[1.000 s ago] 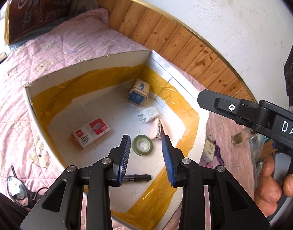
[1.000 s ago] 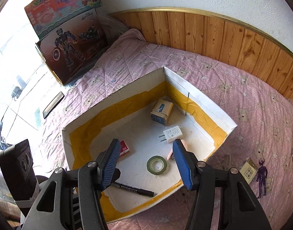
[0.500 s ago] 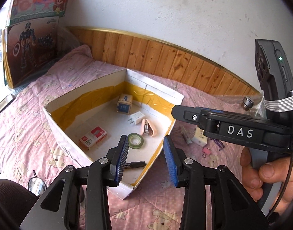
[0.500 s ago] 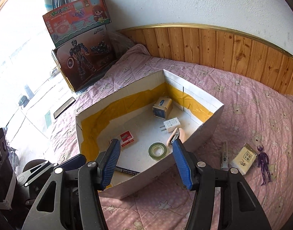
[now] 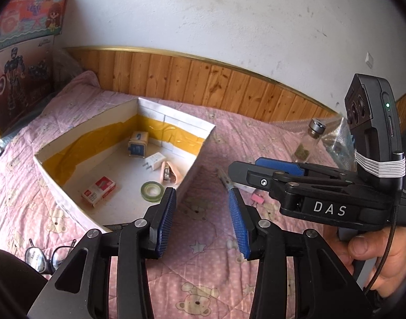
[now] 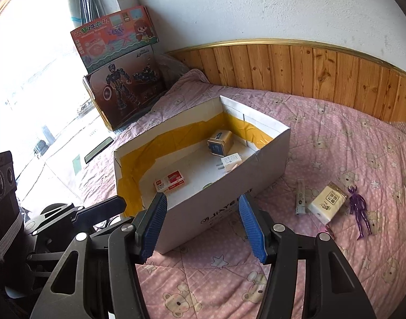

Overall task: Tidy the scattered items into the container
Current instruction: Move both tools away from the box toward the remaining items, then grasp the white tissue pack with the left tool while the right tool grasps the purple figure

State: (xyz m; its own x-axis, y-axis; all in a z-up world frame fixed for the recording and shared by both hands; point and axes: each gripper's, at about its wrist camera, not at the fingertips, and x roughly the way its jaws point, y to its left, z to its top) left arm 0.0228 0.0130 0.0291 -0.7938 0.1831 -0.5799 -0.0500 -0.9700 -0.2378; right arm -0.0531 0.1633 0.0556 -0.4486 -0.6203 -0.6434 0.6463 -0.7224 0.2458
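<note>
A white cardboard box [image 5: 195,159] [image 6: 229,186] with yellow tape inside sits on the pink bedspread. It holds a red staple box [image 5: 98,190] [image 6: 171,181], a green tape roll [image 5: 151,191], a white charger [image 5: 155,161] [image 6: 229,162], a small gold-and-blue box [image 5: 138,147] [image 6: 219,142] and a pink stapler [image 5: 169,172]. My left gripper [image 5: 203,222] is open and empty, above the bedspread just right of the box. My right gripper [image 6: 203,230] is open and empty, in front of the box's near wall. A cream packet [image 6: 327,204], a purple figure [image 6: 360,214] and a white stick [image 6: 300,196] lie on the bedspread to its right.
A pink binder clip [image 5: 257,199], a thin metal tool [image 5: 225,180] and a small glass bottle [image 5: 308,143] lie right of the box. Toy cartons [image 6: 120,61] lean at the wall on the left. Eyeglasses [image 5: 43,257] lie near the front left. Wood panelling [image 6: 322,74] backs the bed.
Both grippers have drawn back and up from over the box interior. They now see the box from outside and more of the bedspread with the loose items. Both stayed open.
</note>
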